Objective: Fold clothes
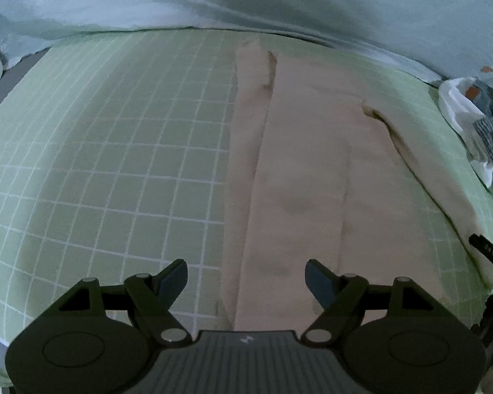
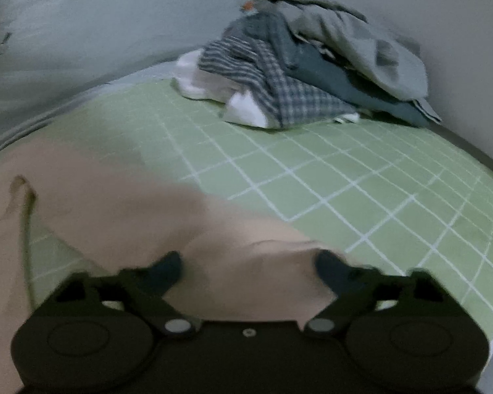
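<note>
A beige garment [image 1: 305, 170] lies spread flat along a green mat [image 1: 115, 164] with a white grid, its long sides folded inward so that narrow flaps run down each edge. Well apart from it, at the mat's far corner, sits a heap of unfolded clothes [image 2: 299, 72]: checked, striped, white, dark blue and grey pieces.

Green gridded sheet [image 1: 115, 164] beneath pale printed quilt [image 1: 312, 0].

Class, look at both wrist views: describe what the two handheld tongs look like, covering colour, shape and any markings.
Both the left tongs and the right tongs are black, with two round housings, angled link arms joined by silvery pivot pins, and dark wedge-shaped fingertips. The left body is ribbed grey with a small pale mark at its centre. No sleeves or cables show.
</note>
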`<action>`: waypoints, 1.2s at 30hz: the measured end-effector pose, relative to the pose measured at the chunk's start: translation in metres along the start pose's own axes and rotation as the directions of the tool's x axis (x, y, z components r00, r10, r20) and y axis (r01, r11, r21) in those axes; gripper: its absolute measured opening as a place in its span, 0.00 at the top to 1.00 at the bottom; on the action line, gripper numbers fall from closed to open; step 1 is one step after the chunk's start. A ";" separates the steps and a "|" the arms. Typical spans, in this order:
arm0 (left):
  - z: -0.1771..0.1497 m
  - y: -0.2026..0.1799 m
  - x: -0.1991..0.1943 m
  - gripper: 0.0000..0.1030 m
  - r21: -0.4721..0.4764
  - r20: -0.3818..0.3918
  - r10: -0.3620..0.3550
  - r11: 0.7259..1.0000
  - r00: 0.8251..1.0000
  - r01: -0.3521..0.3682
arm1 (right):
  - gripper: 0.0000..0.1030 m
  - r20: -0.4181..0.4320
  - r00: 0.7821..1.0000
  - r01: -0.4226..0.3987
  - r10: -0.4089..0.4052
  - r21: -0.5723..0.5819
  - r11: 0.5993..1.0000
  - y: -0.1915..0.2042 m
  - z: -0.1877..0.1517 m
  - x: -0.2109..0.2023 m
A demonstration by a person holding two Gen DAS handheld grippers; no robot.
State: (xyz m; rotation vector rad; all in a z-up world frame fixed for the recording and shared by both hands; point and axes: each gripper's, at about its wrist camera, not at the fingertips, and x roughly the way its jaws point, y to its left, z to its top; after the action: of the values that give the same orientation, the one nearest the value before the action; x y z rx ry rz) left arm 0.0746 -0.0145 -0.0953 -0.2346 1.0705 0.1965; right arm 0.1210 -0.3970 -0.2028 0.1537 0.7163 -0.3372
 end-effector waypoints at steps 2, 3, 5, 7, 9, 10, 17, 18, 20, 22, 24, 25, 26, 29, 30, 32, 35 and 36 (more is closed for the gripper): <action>0.004 0.006 0.003 0.23 -0.015 -0.001 -0.004 1.000 1.000 0.004 | 0.49 0.003 1.000 -0.027 0.027 -0.007 1.000 0.005 0.002 -0.002; 0.007 0.009 0.005 0.23 -0.022 -0.001 -0.006 1.000 1.000 0.006 | 0.67 -0.002 0.999 -0.046 0.046 0.000 0.999 0.007 0.004 -0.002; 0.013 0.013 0.009 0.23 -0.022 0.002 -0.014 1.000 1.000 0.014 | 0.89 -0.020 0.994 -0.104 0.105 0.036 0.994 0.013 0.012 -0.001; 0.018 0.016 0.013 0.23 -0.019 0.007 -0.024 1.000 1.000 0.024 | 0.90 -0.024 0.985 -0.169 0.171 0.081 0.982 0.025 0.020 0.000; 0.027 0.021 0.017 0.23 -0.013 0.015 -0.034 0.999 0.999 0.034 | 0.91 -0.020 0.972 -0.232 0.236 0.110 0.966 0.040 0.028 0.000; 0.031 0.023 0.018 0.23 -0.010 0.020 -0.039 0.999 0.999 0.039 | 0.91 -0.009 0.964 -0.265 0.266 0.093 0.960 0.053 0.032 -0.004; 0.059 0.039 0.034 0.23 -0.016 0.030 -0.060 0.998 0.998 0.060 | 0.91 -0.047 0.796 -0.603 0.603 -0.146 0.784 0.186 0.042 -0.039; 0.061 0.041 0.036 0.23 -0.022 0.030 -0.063 0.998 0.998 0.063 | 0.90 -0.083 0.770 -0.635 0.632 -0.196 0.747 0.206 0.036 -0.042; 0.066 0.045 0.040 0.23 -0.037 0.023 -0.066 0.997 0.998 0.067 | 0.89 -0.158 0.760 -0.646 0.630 -0.290 0.706 0.238 0.020 -0.042; 0.068 0.046 0.041 0.23 -0.043 0.024 -0.070 0.997 0.997 0.071 | 0.82 -0.196 0.770 -0.636 0.608 -0.318 0.703 0.246 0.010 -0.040; 0.068 0.047 0.041 0.23 -0.045 0.029 -0.076 0.996 0.997 0.077 | 0.56 -0.201 0.781 -0.622 0.591 -0.325 0.712 0.245 0.005 -0.041; 0.067 0.045 0.043 0.23 -0.046 0.023 -0.082 0.996 0.996 0.083 | 0.38 -0.168 0.794 -0.604 0.584 -0.324 0.728 0.239 0.007 -0.045; 0.066 0.044 0.044 0.23 -0.046 0.018 -0.088 0.995 0.996 0.088 | 0.34 -0.138 0.809 -0.583 0.572 -0.323 0.746 0.233 0.009 -0.048; 0.065 0.039 0.047 0.23 -0.042 0.006 -0.107 0.993 0.994 0.107 | 0.19 -0.063 0.854 -0.506 0.516 -0.326 0.799 0.214 0.017 -0.049; 0.066 0.035 0.047 0.23 -0.033 0.010 -0.115 0.993 0.993 0.115 | 0.10 -0.038 0.868 -0.480 0.495 -0.325 0.815 0.207 0.020 -0.050; 0.068 0.025 0.049 0.23 -0.007 0.017 -0.131 0.991 0.991 0.131 | 0.02 -0.010 0.896 -0.421 0.443 -0.329 0.845 0.191 0.020 -0.046; 0.072 0.007 0.053 0.22 0.044 0.019 -0.151 0.988 0.988 0.150 | 0.00 -0.018 0.925 -0.365 0.378 -0.311 0.878 0.169 0.020 -0.033; 0.074 0.000 0.055 0.22 0.061 0.016 -0.155 0.986 0.988 0.153 | 0.00 -0.032 0.926 -0.369 0.376 -0.284 0.885 0.161 0.019 -0.031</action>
State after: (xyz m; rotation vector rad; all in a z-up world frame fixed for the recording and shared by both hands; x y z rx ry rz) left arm 0.1621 0.0090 -0.1099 -0.2603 1.0312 0.0283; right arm 0.1680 -0.2432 -0.1645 0.0106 0.6868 0.1357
